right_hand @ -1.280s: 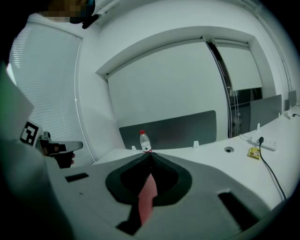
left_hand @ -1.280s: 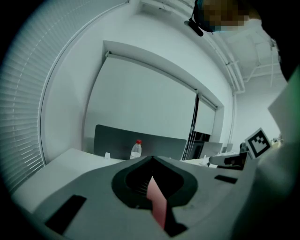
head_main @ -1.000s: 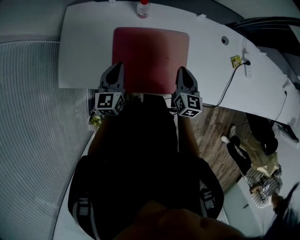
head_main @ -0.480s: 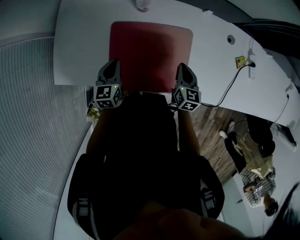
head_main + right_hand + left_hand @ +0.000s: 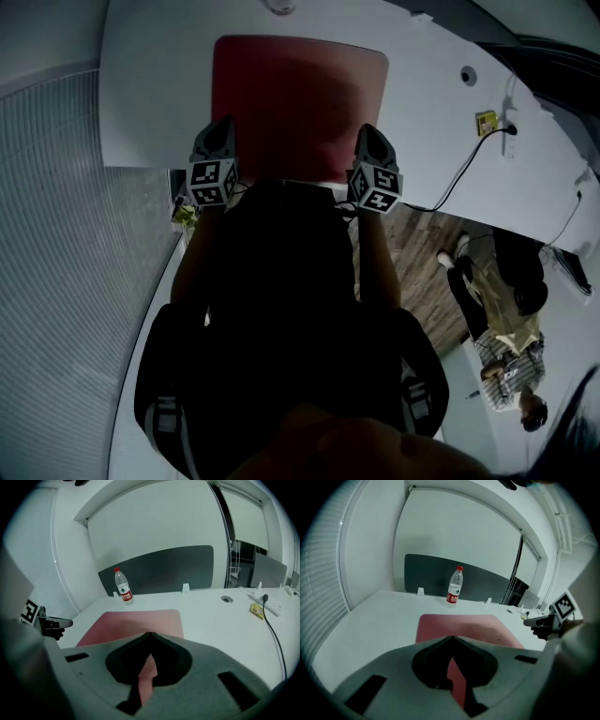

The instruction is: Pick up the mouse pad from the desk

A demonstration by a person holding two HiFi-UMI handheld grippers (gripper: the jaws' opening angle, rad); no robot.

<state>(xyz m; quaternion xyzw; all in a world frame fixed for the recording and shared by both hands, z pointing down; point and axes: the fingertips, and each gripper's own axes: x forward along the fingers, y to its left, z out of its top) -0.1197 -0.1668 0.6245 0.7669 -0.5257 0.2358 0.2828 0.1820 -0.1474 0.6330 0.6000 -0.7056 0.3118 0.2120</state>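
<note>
A dark red mouse pad (image 5: 298,103) lies flat on the white desk (image 5: 150,94). My left gripper (image 5: 221,129) hovers over the pad's near left corner, its jaws shut with nothing between them. Over the near right corner my right gripper (image 5: 368,133) is shut and empty too. In the left gripper view the pad (image 5: 464,627) stretches ahead of the closed tips (image 5: 452,637), and the right gripper (image 5: 534,622) shows at the right. The right gripper view has the pad (image 5: 136,623) beyond its closed tips (image 5: 150,633), with the left gripper (image 5: 58,623) at the left.
A water bottle (image 5: 454,587) with a red cap stands behind the pad's far edge, also in the right gripper view (image 5: 123,587). A power strip (image 5: 272,603), its black cable (image 5: 459,169) and a small yellow item (image 5: 256,611) lie at the desk's right. A person (image 5: 506,337) sits at the lower right.
Both grippers have come down toward the desk, still shut, and now sit over the pad's near corners. The pad has not moved.
</note>
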